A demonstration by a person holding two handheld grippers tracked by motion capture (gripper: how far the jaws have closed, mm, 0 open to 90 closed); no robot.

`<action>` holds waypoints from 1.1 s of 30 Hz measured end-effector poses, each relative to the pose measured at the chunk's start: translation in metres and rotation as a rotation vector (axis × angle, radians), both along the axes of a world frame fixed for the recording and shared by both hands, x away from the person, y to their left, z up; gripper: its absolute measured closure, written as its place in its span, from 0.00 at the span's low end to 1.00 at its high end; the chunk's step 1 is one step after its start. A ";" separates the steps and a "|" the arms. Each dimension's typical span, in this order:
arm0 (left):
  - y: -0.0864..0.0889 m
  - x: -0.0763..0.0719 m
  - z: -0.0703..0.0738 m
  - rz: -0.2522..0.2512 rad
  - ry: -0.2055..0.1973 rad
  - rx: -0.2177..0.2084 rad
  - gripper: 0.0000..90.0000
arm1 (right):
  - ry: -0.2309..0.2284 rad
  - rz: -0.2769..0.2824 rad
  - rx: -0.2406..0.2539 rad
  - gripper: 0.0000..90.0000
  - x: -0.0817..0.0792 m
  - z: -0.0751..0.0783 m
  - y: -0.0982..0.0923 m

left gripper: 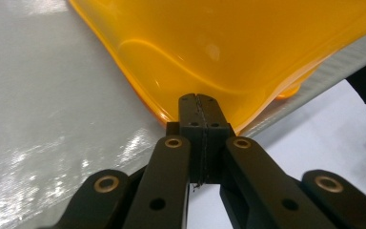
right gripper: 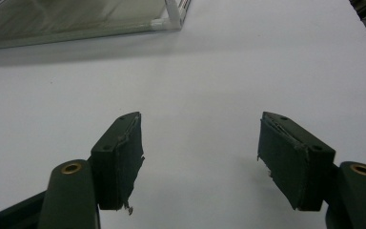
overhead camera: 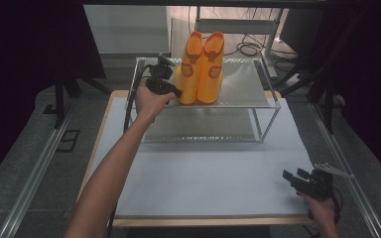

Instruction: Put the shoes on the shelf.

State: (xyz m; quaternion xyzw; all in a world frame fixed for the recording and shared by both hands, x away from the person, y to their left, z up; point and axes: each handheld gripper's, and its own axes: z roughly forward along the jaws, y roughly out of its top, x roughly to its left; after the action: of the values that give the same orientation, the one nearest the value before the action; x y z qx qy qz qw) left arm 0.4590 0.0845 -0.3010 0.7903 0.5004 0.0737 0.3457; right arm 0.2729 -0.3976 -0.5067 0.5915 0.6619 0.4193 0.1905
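Left hand-held gripper point(overhead camera: 174, 91) at the orange boots point(overhead camera: 201, 69) on the rack's top shelf point(overhead camera: 248, 84)
Left arm outstretched, jaws pressed together against a boot's sole edge; right hand-held gripper point(overhead camera: 288, 177) rests wide apart, low over the bench point(overhead camera: 203, 173).

Orange boots point(overhead camera: 201, 69) crowding left half of rack's top shelf point(overhead camera: 245, 82); right half lying open; rack posts point(overhead camera: 258, 130) fencing lower shelf; front surface point(overhead camera: 208, 173) staying unobstructed for hand-held gripper passage

Orange rubber boots point(overhead camera: 201, 67): 2, standing as a pair. Two-tier metal rack point(overhead camera: 248, 101): 1. White-topped table point(overhead camera: 213, 178): 1. Claws: 2, left claw point(overhead camera: 177, 92), right claw point(overhead camera: 286, 175).
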 end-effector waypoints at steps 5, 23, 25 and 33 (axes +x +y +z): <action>-0.005 0.000 0.002 -0.001 0.001 -0.007 1.00 | 0.001 0.000 -0.001 0.35 0.001 0.000 0.000; -0.005 0.003 -0.015 0.053 0.001 0.074 1.00 | -0.006 -0.004 0.000 0.35 0.000 0.000 -0.003; -0.004 0.003 -0.015 0.056 0.002 0.061 1.00 | -0.005 -0.002 -0.003 0.35 0.000 0.000 -0.003; -0.013 0.000 -0.013 0.017 0.004 0.016 1.00 | -0.001 0.013 -0.006 0.35 0.002 -0.001 0.002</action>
State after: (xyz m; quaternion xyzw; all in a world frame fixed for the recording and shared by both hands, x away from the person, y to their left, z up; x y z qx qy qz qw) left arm 0.4585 0.0711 -0.3140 0.7890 0.5071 0.0791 0.3378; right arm 0.2749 -0.3956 -0.5073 0.5862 0.6670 0.4189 0.1899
